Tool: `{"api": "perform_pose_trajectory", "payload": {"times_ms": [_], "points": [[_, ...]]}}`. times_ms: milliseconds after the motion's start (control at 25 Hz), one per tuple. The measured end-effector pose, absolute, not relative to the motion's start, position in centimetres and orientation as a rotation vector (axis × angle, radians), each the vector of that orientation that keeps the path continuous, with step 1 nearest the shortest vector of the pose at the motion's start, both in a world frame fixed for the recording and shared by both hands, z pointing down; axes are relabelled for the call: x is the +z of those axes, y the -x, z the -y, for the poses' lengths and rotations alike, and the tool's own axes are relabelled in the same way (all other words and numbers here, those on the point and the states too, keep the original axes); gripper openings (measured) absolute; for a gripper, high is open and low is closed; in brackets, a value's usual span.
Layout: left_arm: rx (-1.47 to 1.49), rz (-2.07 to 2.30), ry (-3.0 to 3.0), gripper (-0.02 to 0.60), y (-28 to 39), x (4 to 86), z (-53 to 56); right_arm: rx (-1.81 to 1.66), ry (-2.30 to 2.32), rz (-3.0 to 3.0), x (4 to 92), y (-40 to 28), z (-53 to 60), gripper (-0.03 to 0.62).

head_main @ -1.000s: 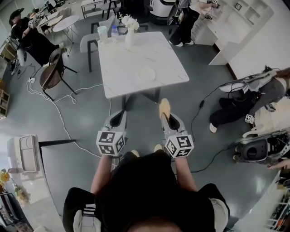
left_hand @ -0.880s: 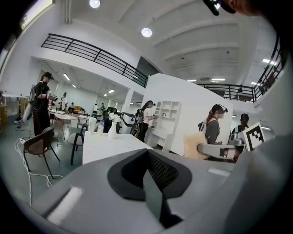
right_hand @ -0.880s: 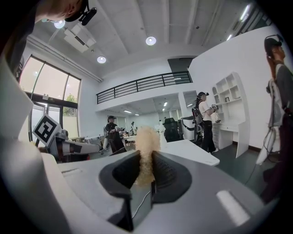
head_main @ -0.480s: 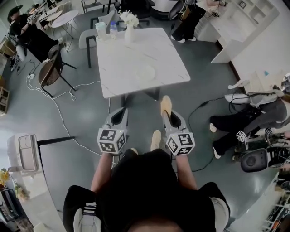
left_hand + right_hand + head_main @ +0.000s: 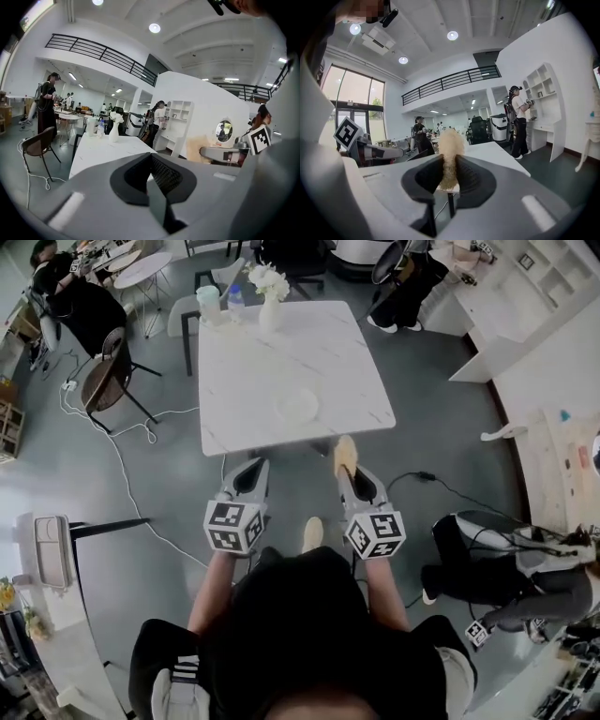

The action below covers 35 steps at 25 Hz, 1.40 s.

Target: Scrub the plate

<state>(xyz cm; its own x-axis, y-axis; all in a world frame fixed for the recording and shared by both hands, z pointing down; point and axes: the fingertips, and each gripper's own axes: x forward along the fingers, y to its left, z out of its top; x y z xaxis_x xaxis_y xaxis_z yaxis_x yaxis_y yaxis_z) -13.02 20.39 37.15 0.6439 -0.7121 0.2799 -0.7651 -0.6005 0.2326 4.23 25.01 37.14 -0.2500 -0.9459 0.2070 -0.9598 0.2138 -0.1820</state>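
Plate [image 5: 297, 405]: white, round, lying flat on the white marble table [image 5: 281, 343], on the half nearer the person and right of centre. Nothing touches it; both grippers are apart from it, short of the table's near edge.

Right gripper [image 5: 347, 472]: clenched on a tan sponge [image 5: 344, 455]. In the right gripper view the jaws of the right gripper [image 5: 449, 176] press the sponge [image 5: 451, 152] from both sides. Its fuzzy top stands up above the jaws. In the head view the sponge's tip reaches about to the table's near edge, in line with the plate.

Left gripper [image 5: 256, 465]: jaws fully together, nothing between them. The left gripper view shows the ribbed pads of the left gripper [image 5: 151, 161] meeting. It is held beside the right one, pointing at the table, over grey floor.

Containers, far edge of the table:
- White vase [image 5: 269, 313] holding white flowers [image 5: 266, 279]. It also shows in the left gripper view [image 5: 114, 132].
- Pale cup [image 5: 210, 306] to the vase's left; contents cannot be told.
- Small bottle [image 5: 234, 302] between cup and vase.

Surroundings: brown chair [image 5: 108, 381] left of the table, with a white cable [image 5: 122, 460] trailing on the floor.
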Motion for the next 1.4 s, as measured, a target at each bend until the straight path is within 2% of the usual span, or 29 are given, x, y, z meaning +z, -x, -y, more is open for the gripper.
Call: {"api": "perform_pose_trajectory", "payload": {"times_ms": [760,1400], "points": [[0.257,1.414,-2.384,0.006,4.4,38.9,-14.8,0.461,-1.598,2.580,39.0,-12.7,-15.4,0.069],[0.312,1.486,-2.337,0.006,2.5,39.1,-13.5,0.494,-1.526,2.642,39.8,-13.9,-12.9,0.069]]}}
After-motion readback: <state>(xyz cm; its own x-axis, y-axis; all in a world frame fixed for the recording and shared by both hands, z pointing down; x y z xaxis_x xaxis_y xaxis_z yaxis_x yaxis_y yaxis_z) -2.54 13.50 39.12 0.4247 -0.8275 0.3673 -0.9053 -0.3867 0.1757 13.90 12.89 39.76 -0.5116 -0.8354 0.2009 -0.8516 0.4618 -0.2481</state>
